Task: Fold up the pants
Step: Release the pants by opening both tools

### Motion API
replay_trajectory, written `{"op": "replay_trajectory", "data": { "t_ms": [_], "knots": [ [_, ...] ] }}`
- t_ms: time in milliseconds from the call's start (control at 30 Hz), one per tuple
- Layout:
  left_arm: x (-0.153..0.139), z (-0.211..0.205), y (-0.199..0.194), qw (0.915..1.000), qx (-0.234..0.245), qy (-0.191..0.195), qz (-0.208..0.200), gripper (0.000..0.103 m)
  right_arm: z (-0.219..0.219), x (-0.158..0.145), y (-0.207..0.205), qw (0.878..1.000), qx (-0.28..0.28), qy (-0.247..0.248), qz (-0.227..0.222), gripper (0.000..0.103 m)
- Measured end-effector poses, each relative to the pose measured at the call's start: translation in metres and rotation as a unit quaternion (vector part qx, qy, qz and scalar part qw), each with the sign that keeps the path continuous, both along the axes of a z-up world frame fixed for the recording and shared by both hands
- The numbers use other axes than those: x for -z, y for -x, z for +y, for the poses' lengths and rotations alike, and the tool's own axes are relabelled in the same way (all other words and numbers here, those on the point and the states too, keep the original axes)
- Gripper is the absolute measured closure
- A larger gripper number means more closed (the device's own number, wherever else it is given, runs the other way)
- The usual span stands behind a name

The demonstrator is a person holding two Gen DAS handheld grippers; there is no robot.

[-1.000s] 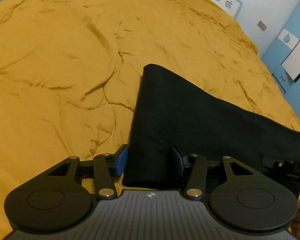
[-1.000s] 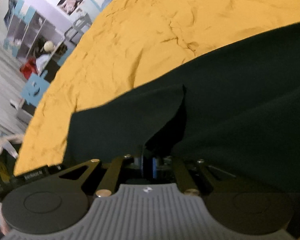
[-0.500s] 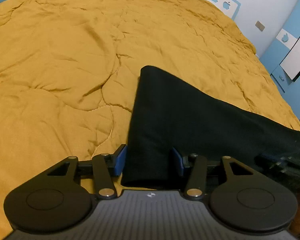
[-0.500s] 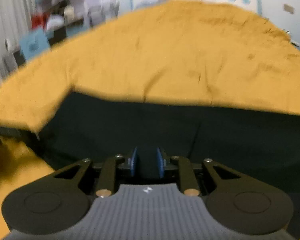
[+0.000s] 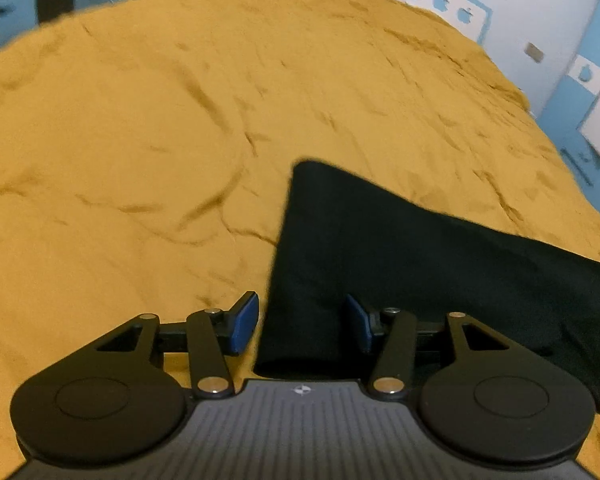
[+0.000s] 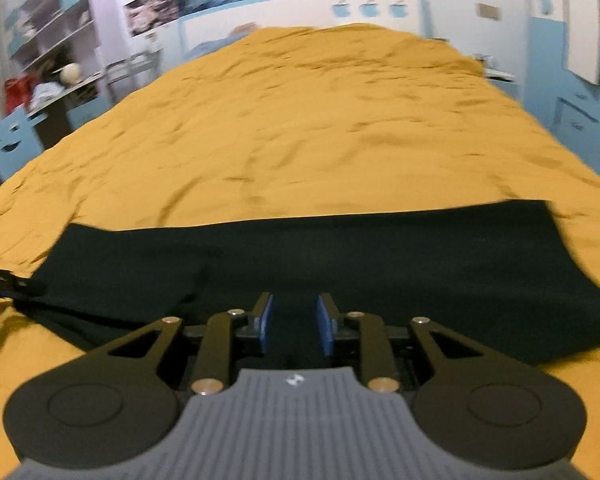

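Black linkage arms, seemingly blue-padded fingers

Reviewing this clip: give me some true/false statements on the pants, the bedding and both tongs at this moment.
1. The black fabric pants lie on a mustard-yellow quilted bedspread. True.
2. The left tongs are clamped shut on the cloth. False: the pads stand apart, straddling the pants' edge.
3. The right tongs are opening, with dark cloth showing between the blue pads. True.
4. The pants hang in the air. False: they lie flat on the bedspread.
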State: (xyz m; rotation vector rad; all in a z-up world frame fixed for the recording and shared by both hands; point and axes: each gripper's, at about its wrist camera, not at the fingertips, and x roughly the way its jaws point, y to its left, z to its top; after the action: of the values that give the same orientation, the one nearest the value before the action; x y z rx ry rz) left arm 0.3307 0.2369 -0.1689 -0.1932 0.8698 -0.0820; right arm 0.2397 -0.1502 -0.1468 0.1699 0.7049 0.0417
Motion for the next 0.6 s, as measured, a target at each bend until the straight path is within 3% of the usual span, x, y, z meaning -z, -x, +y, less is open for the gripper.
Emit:
{"op": "replay_trajectory", "data": {
  "t_ms": [167,333,433,600],
  "knots": [
    [-0.026,-0.043,0.022,0.9982,-0.013,-0.046,-0.037,0.044,-0.069,-0.002,0.03,0.998,0.057,-0.006,0.0,0.079],
    [-0.037,-0.148,0.05,0.9906,0.088,-0.082,-0.065,0.041,-0.131,0.008,0.055,0.993,0.114,-0.039,0.004,0.075],
    [-0.035,-0.216,0.057,0.9824,0.154,-0.088,-0.057,0.041,-0.158,0.018,0.065,0.987,0.14,-0.074,0.012,0.075],
    [-0.028,-0.301,0.057,0.9744,0.201,-0.093,-0.041,0.041,-0.184,0.035,0.073,0.98,0.163,-0.115,0.023,0.065]
  ]
}}
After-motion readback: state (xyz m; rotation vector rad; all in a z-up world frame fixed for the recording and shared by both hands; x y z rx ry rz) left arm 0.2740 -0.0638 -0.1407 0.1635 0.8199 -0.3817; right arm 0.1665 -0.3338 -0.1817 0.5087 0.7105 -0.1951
